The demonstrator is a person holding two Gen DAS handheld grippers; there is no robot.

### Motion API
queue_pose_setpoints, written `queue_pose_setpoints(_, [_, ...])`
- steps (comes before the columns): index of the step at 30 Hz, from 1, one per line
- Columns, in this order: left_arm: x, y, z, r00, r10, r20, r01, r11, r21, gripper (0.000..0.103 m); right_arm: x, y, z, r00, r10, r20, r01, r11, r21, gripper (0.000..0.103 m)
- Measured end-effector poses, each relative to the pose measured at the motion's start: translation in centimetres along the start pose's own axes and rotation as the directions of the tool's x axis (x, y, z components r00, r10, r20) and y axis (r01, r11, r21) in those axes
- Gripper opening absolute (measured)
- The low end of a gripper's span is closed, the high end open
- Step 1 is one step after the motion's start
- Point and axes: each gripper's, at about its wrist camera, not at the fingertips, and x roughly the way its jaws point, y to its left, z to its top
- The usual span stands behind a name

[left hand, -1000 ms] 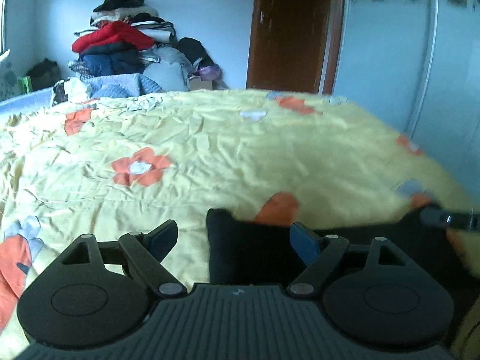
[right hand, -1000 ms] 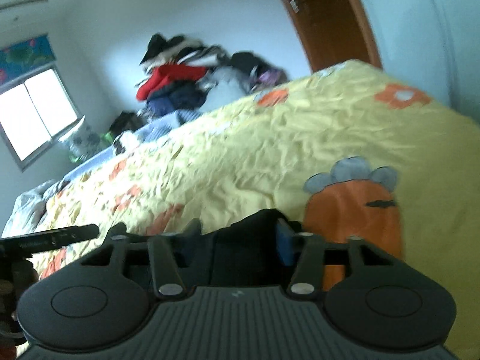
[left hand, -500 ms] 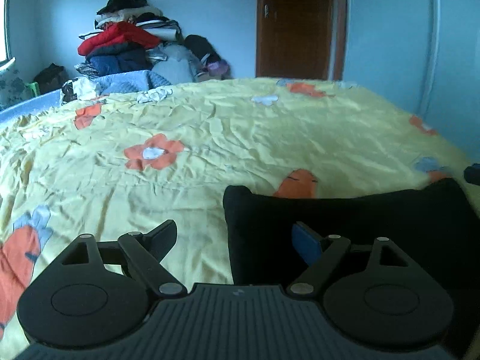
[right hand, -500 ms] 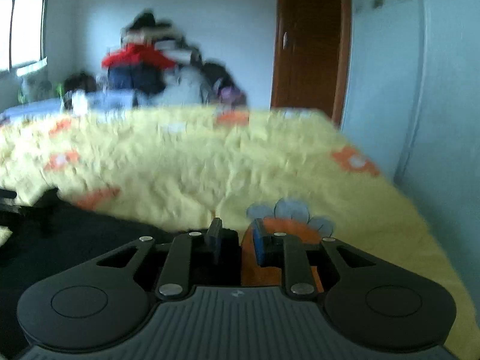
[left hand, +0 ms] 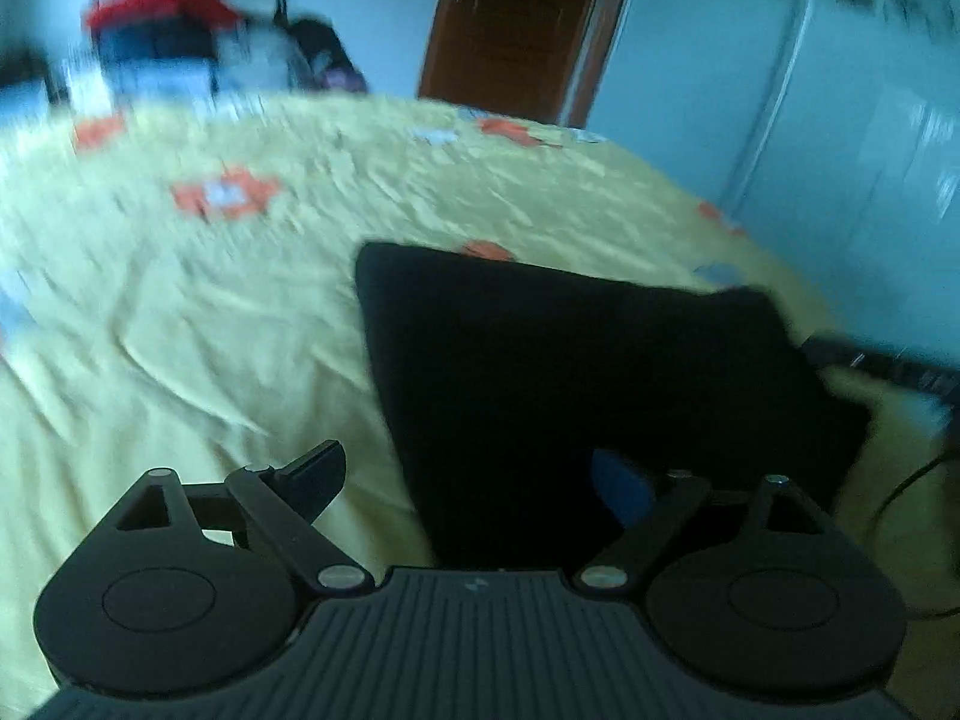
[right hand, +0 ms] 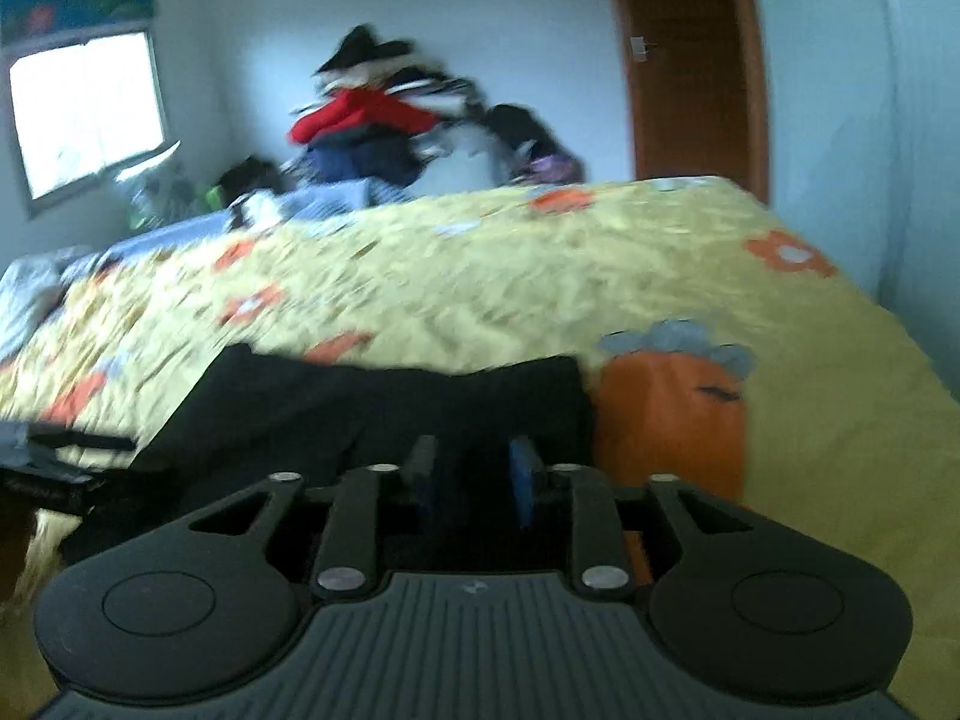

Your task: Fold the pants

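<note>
The black pants (left hand: 576,360) lie folded in a flat dark block on the yellow flowered bedspread (left hand: 210,312). My left gripper (left hand: 474,480) is open wide above the block's near left edge, its right finger over the cloth and its left finger over the bedspread. In the right wrist view the pants (right hand: 360,414) lie just ahead. My right gripper (right hand: 474,468) stands over their near right part with its fingers partly apart and nothing between them. The other gripper shows at the right edge of the left wrist view (left hand: 882,366). Both views are blurred.
A pile of clothes (right hand: 384,126) is stacked against the far wall beyond the bed. A brown door (left hand: 516,30) and a white wardrobe (left hand: 810,120) stand to the right. A window (right hand: 84,114) is at the left. An orange print (right hand: 672,414) lies right of the pants.
Both grippers have pulled back and up from the pants. My right gripper, nearly shut half a second ago, has opened somewhat. The pants lie flat on the bed.
</note>
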Motion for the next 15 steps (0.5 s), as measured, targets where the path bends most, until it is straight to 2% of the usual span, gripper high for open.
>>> queue_pose_setpoints(1, [0.3, 0.7, 0.0, 0.999, -0.051, -0.015, 0.05, 0.997, -0.056, 0.092, 0.2, -1.0, 0.1, 1.0, 0.017, -0.021, -0.016, 0.999, 0.046, 0.072])
queue_pose_setpoints(2, [0.5, 1.4, 0.0, 0.995, -0.096, -0.003, 0.096, 0.99, -0.106, 0.095, 0.5, -2.1, 0.2, 0.998, 0.049, -0.04, -0.046, 0.996, 0.082, 0.076])
queue_pose_setpoints(6, [1.0, 2.4, 0.3, 0.983, -0.185, 0.016, 0.184, 0.967, -0.176, 0.1, 2.5, -4.8, -0.6, 0.973, 0.193, -0.125, -0.169, 0.969, 0.183, 0.075])
queue_pose_setpoints(8, [1.6, 2.3, 0.6, 0.975, -0.224, 0.005, 0.221, 0.959, -0.175, 0.1, 3.4, -4.8, -0.7, 0.952, 0.273, -0.136, -0.249, 0.953, 0.17, 0.075])
queue_pose_setpoints(11, [2.4, 1.8, 1.1, 0.969, -0.248, -0.003, 0.245, 0.959, -0.144, 0.1, 4.7, -4.6, -0.1, 0.924, 0.352, -0.152, -0.324, 0.928, 0.182, 0.075])
queue_pose_setpoints(13, [3.0, 1.1, 1.2, 0.967, -0.253, 0.001, 0.251, 0.96, -0.121, 0.091, 5.7, -4.5, 0.3, 0.905, 0.398, -0.148, -0.367, 0.908, 0.201, 0.074])
queue_pose_setpoints(14, [3.3, 0.8, 1.2, 0.971, -0.24, 0.012, 0.239, 0.963, -0.121, 0.083, 6.2, -4.4, 0.3, 0.897, 0.416, -0.15, -0.381, 0.9, 0.212, 0.072])
queue_pose_setpoints(15, [3.5, 0.7, 1.2, 0.974, -0.225, 0.016, 0.225, 0.966, -0.124, 0.057, 6.5, -4.0, 0.4, 0.901, 0.406, -0.154, -0.372, 0.904, 0.208, 0.062])
